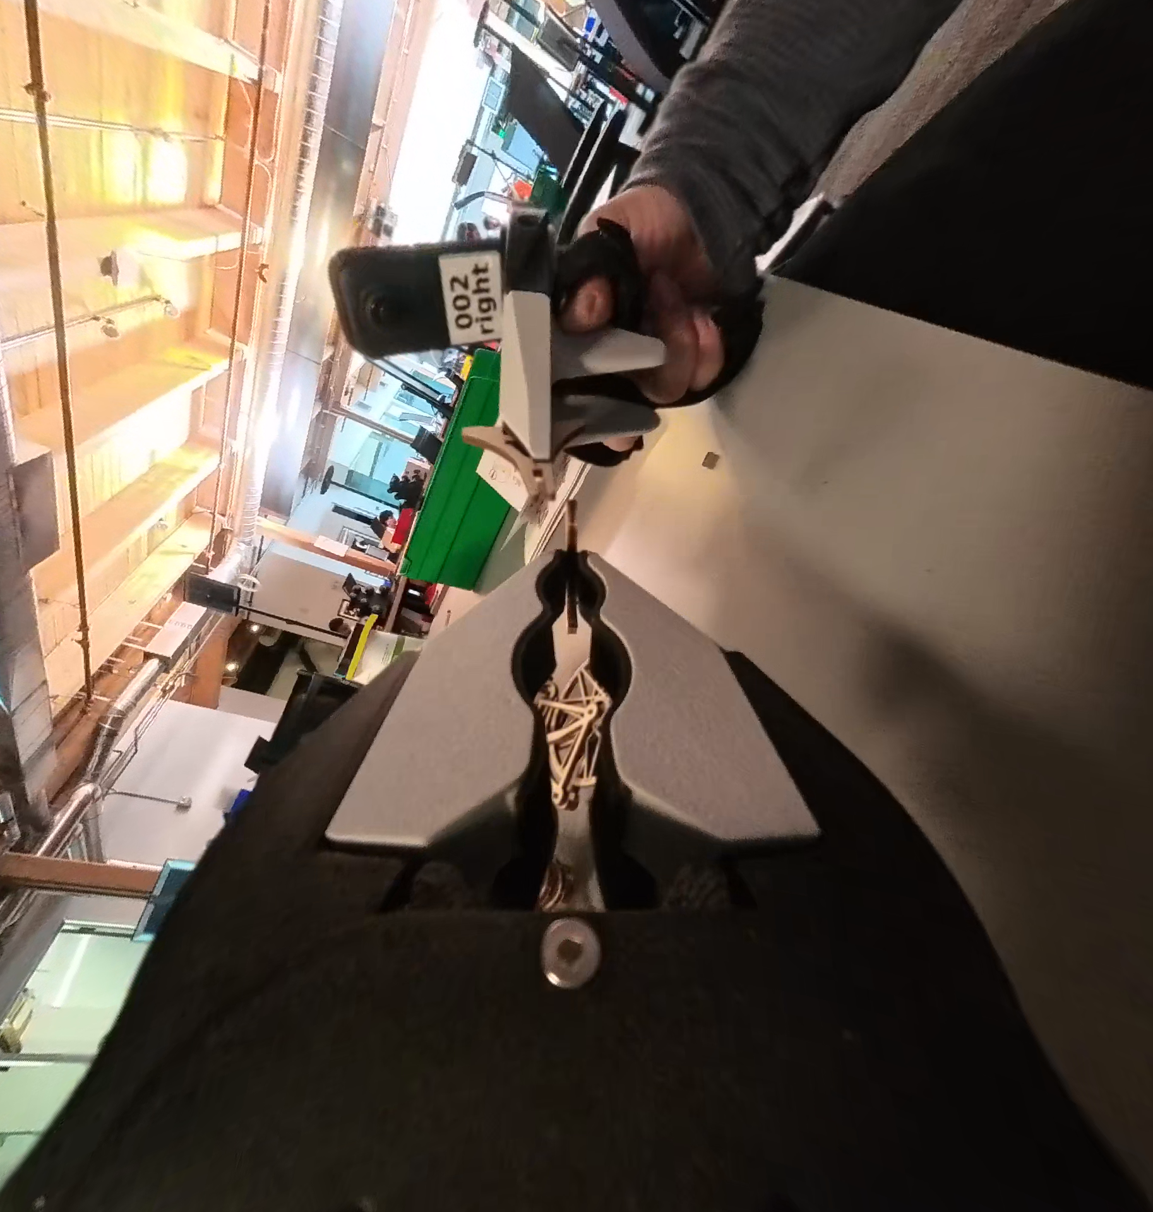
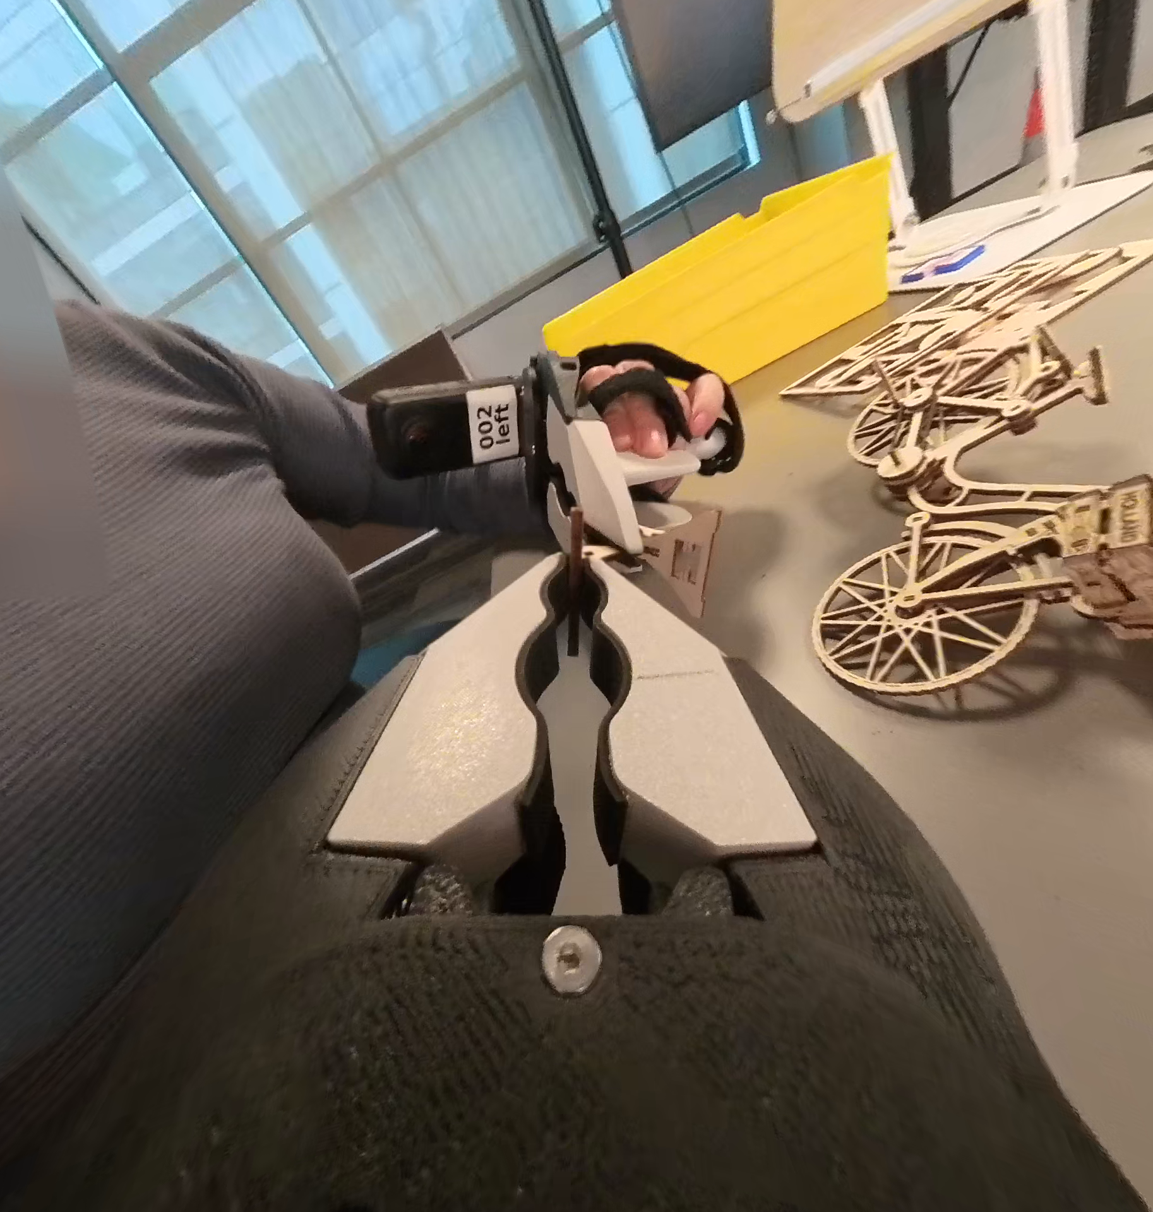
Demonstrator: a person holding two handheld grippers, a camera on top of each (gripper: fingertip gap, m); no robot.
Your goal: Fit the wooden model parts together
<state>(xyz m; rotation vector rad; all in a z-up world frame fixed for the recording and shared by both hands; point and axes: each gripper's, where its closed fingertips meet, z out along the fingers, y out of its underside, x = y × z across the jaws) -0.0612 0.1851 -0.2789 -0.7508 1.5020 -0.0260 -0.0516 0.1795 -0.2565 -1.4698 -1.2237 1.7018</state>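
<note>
My left gripper point(image 1: 570, 557) is shut on a thin wooden part point(image 1: 570, 590), seen edge-on between its tips. In the right wrist view the left gripper point(image 2: 616, 544) holds this flat part with a cut-out point(image 2: 689, 557) just above the table. My right gripper point(image 2: 574, 557) is shut on a thin dark wooden strip point(image 2: 574, 590), upright and edge-on, close to the left gripper's part. The right gripper point(image 1: 540, 502) also shows in the left wrist view, tips pointing at my left tips. A partly built wooden bicycle model point(image 2: 921, 590) lies on the table to the right.
A wooden sheet with cut-out parts point(image 2: 941, 315) lies behind the bicycle. A yellow bin point(image 2: 725, 295) stands at the back of the grey table point(image 2: 856, 820). A green bin point(image 1: 469, 472) is beyond the right gripper. A white stand point(image 2: 1053, 131) is at the far right. A person's grey sleeve point(image 2: 167, 492) fills the left.
</note>
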